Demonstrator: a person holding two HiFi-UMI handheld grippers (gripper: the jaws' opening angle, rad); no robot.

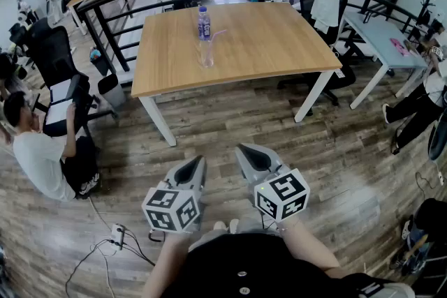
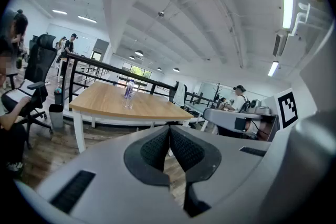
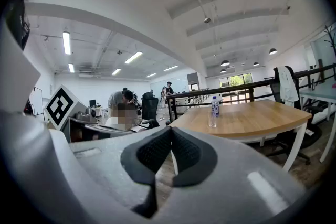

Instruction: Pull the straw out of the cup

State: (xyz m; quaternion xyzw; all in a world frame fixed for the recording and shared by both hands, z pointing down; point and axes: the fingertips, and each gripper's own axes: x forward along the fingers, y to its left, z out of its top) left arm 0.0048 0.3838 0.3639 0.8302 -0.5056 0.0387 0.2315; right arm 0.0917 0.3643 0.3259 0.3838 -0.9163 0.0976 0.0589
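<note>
Pink plastic straw (image 1: 217,33) in clear cup (image 1: 205,54) sits far off at 12 o'clock; left tool (image 1: 201,160), right tool (image 1: 239,149) closed, empty.

Bright, even light from ceiling lamps (image 3: 66,42); fisheye-warped, dark-vignetted edges.

Cup (image 2: 127,102) is tiny in both your gripper views — straw (image 1: 218,33) can't be made out there; your forearms (image 1: 307,251) are cut off at the head view's bottom edge.
</note>
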